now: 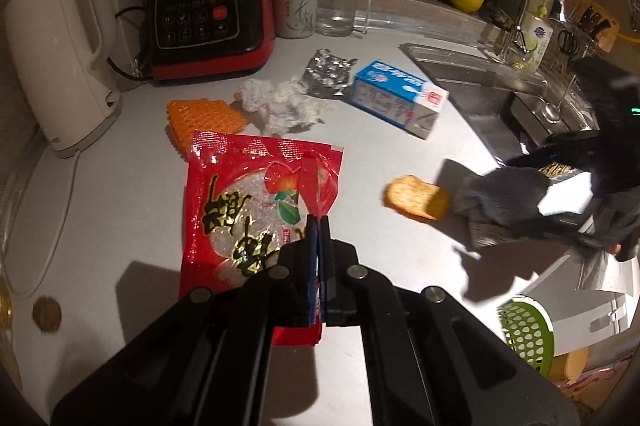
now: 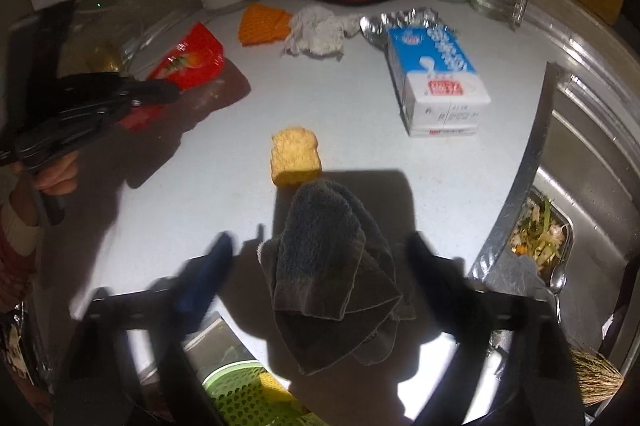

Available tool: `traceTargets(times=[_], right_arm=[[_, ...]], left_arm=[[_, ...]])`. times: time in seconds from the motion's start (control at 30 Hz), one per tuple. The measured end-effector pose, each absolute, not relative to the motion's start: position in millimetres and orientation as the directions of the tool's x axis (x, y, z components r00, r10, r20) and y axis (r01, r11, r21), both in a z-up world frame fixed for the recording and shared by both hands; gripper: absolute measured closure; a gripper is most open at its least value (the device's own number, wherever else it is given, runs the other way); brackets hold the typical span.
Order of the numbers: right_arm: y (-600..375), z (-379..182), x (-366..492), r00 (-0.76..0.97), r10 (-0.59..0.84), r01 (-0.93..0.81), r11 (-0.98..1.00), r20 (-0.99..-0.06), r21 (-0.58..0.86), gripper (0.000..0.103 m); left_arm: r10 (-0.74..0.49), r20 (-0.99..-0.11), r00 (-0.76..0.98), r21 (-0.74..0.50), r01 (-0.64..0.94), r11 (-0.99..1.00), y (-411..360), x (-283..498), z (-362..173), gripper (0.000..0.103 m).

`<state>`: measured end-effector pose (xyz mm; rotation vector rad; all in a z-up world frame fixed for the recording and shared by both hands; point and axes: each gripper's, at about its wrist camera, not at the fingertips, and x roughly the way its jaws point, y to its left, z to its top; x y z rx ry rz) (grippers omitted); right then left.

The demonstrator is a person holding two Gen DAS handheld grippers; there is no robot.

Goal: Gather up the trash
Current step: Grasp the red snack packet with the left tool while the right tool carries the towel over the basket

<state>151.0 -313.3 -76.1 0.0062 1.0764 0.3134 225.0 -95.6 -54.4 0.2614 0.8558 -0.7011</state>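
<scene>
My left gripper (image 1: pixel 319 226) is shut on the edge of a red snack wrapper (image 1: pixel 248 201) and holds it over the white counter; it also shows in the right wrist view (image 2: pixel 188 59). My right gripper (image 2: pixel 320 250) is open, its fingers on either side of a grey cloth (image 2: pixel 332 266) that lies on the counter. A yellow sponge (image 2: pixel 294 155) sits just past the cloth. Further back lie a blue and white milk carton (image 2: pixel 436 77), crumpled tissue (image 2: pixel 316 33), foil (image 1: pixel 326 71) and an orange mesh piece (image 1: pixel 204 115).
A white kettle (image 1: pixel 60 53), a red and black blender base (image 1: pixel 204 13), a mug (image 1: pixel 296 3) and a glass (image 1: pixel 336 5) stand at the back. The sink (image 2: pixel 560 185) with food scraps is to the right. A green perforated basket (image 2: pixel 248 398) sits below the counter's front edge.
</scene>
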Motion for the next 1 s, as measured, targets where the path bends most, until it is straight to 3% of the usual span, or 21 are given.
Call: traceTargets(times=[0.03, 0.13, 0.7, 1.0], right_arm=[[-314.6, -82.3, 151.7, 0.418, 0.250, -0.238, 0.958, -0.873, 0.160, 0.070], [-323.5, -84.0, 141.9, 0.431, 0.280, -0.212, 0.955, -0.858, 0.206, 0.087], [-382.6, -27.7, -31.7, 0.550, 0.354, -0.170, 0.934, -0.756, 0.313, 0.087], [-420.7, -28.2, -120.7, 0.575, 0.335, -0.121, 0.937, -0.747, 0.327, 0.087]], left_arm=[[-0.460, -0.764, 0.452, -0.065, 0.655, 0.752, -97.2, 219.1, -52.6, 0.102], [-0.477, -0.758, 0.445, -0.111, 0.633, 0.766, -98.7, 197.5, -46.2, 0.102], [-0.484, -0.745, 0.458, -0.150, 0.593, 0.791, -167.7, 17.6, -6.3, 0.102], [-0.442, -0.809, 0.388, -0.136, 0.607, 0.783, -228.3, -71.1, -31.5, 0.102]])
